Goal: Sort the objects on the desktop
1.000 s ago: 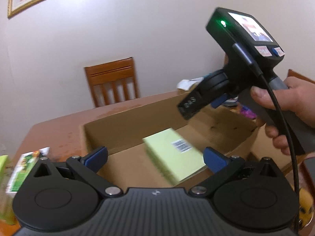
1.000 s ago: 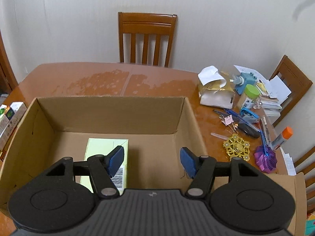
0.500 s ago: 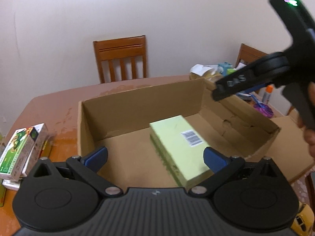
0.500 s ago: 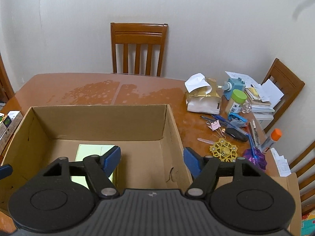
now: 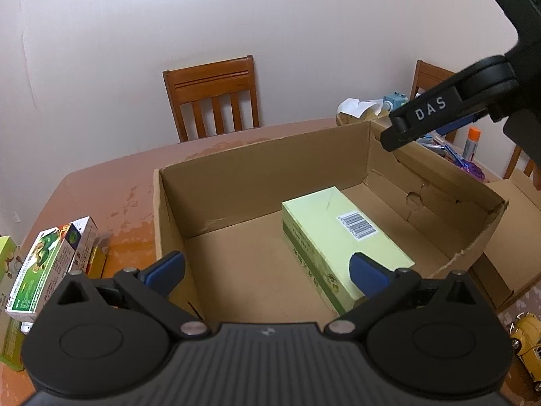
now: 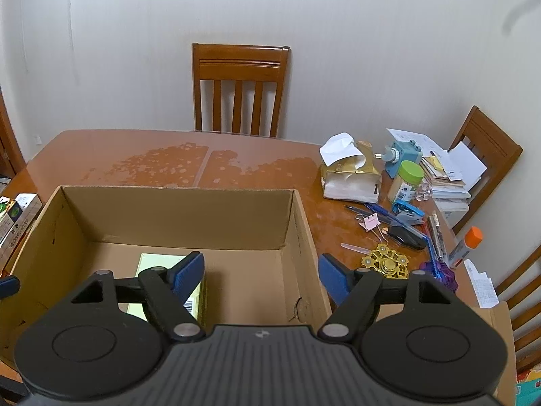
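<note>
An open cardboard box (image 5: 263,176) stands on the brown table. A pale green carton (image 5: 341,233) with a barcode lies flat inside it, right of centre; it also shows in the right wrist view (image 6: 152,264). My left gripper (image 5: 267,270) is open and empty above the box's near edge. My right gripper (image 6: 262,275) is open and empty above the box's right wall (image 6: 306,237); its body shows at the upper right of the left wrist view (image 5: 439,115).
Small green and white boxes (image 5: 44,264) lie left of the cardboard box. Right of it lie a gold tissue pack (image 6: 351,176), a green-lidded jar (image 6: 405,181), pens, a stapler (image 6: 405,237), a gold spinner (image 6: 385,264) and a glue stick (image 6: 465,247). Chairs stand behind.
Both grippers have drawn back and up from the box. The right gripper has shifted right, over the box's right wall. The green carton lies still in the box.
</note>
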`<state>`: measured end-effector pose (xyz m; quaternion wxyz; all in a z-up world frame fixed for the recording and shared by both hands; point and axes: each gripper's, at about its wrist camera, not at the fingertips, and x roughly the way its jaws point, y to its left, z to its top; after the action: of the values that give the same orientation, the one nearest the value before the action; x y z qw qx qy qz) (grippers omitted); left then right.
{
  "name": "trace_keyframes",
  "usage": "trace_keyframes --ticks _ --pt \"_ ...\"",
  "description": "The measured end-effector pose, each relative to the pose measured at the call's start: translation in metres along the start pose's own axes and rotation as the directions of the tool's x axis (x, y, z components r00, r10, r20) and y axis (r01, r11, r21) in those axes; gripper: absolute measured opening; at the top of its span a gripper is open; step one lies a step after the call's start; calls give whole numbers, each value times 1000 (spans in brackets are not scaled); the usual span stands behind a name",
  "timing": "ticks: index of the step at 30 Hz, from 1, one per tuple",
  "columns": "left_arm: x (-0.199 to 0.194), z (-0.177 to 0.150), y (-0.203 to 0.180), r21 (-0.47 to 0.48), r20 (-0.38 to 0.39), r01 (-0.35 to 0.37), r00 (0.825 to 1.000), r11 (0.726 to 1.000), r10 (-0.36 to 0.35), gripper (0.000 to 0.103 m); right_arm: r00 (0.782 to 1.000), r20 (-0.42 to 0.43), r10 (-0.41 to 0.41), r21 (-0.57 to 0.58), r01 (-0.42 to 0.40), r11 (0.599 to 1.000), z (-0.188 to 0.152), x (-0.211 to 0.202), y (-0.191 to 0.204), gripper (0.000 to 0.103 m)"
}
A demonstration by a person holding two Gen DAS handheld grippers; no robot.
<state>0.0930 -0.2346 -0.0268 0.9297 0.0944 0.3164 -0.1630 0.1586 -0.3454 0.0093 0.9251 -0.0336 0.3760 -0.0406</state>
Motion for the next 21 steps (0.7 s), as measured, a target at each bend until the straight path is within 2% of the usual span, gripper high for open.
trace_keyframes --ticks 9,13,16,21 --pt "1 -1 15 11 0 -24 1000 1000 24 103 997 -57 51 11 -50 999 1 9 24 79" --pt "-1 -1 24 -14 3 -35 999 999 35 103 993 -90 83 15 -82 997 1 14 45 79" --pt "-12 0 29 -28 35 -13 999 1000 14 103 987 -123 104 27 -102 994 -2 20 61 81" --pt "-32 1 47 -45 87 -14 996 999 18 103 978 -177 115 52 -108 993 -7 30 84 82"
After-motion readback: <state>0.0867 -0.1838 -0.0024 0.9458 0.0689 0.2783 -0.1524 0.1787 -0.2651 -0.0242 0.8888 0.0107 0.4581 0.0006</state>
